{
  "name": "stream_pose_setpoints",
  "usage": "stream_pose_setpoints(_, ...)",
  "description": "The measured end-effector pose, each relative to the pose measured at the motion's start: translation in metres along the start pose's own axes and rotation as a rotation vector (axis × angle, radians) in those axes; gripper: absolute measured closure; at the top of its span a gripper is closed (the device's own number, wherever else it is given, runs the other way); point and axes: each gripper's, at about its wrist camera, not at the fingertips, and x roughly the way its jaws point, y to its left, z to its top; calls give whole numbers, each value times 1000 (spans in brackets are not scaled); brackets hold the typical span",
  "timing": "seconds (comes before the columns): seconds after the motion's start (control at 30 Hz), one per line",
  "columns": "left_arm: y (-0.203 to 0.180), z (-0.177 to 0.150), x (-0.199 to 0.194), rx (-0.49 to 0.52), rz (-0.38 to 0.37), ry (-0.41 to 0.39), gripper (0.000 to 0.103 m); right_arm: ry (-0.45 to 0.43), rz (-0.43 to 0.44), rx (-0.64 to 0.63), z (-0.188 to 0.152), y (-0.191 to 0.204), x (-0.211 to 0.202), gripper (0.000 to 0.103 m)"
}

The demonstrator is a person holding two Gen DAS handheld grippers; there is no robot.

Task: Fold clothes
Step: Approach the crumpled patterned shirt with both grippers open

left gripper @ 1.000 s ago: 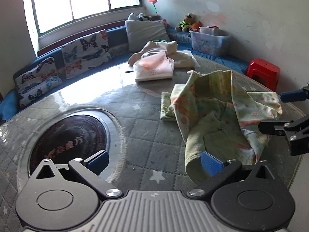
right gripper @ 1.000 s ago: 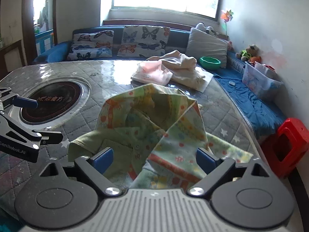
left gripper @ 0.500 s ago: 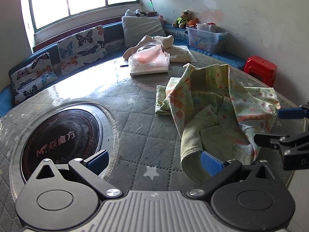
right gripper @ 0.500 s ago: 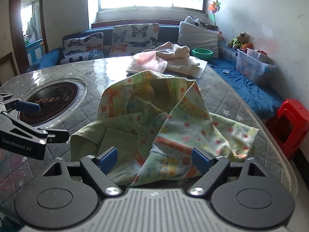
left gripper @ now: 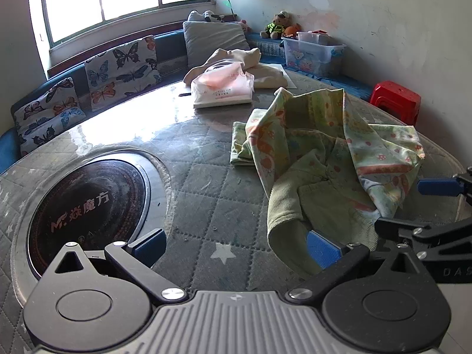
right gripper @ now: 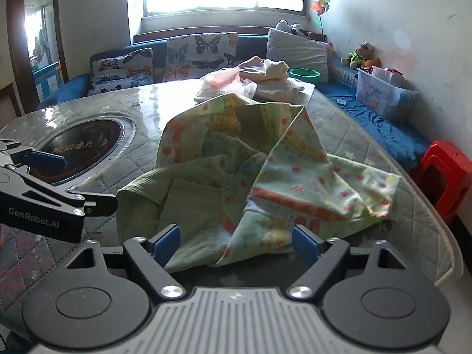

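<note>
Right wrist view shows your right tool point(right gripper: 236, 243) and left tool point(left gripper: 236, 246) both wide, flanking the crumpled garment point(right gripper: 250, 177) on the desk point(left gripper: 206, 194).

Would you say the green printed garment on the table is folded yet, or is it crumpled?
Crumpled, not folded: the green printed garment lies in an uneven, peaked heap on the table.

Left wrist view: low over the grey quilted bench point(left gripper: 206, 194), facing the far window, close. Right wrist view: low at the near edge, facing likewise. Shared: crumpled green patterned garment point(left gripper: 324, 159) point(right gripper: 250, 159), nearby.
</note>
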Motion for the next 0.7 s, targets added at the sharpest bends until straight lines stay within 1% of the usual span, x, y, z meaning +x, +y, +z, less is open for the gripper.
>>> stream_pose_setpoints(0.3, 0, 1, 1, 0, -5, 10, 0, 8, -9, 4, -4, 7, 1, 19)
stream_pose_setpoints(0.43, 1, 3, 3, -1, -12, 13, 0, 9, -7, 14, -5, 7, 1, 22)
stream_pose_setpoints(0.7, 2, 7, 7, -6, -17, 22, 0, 10, -6, 30, -3, 5, 3, 22)
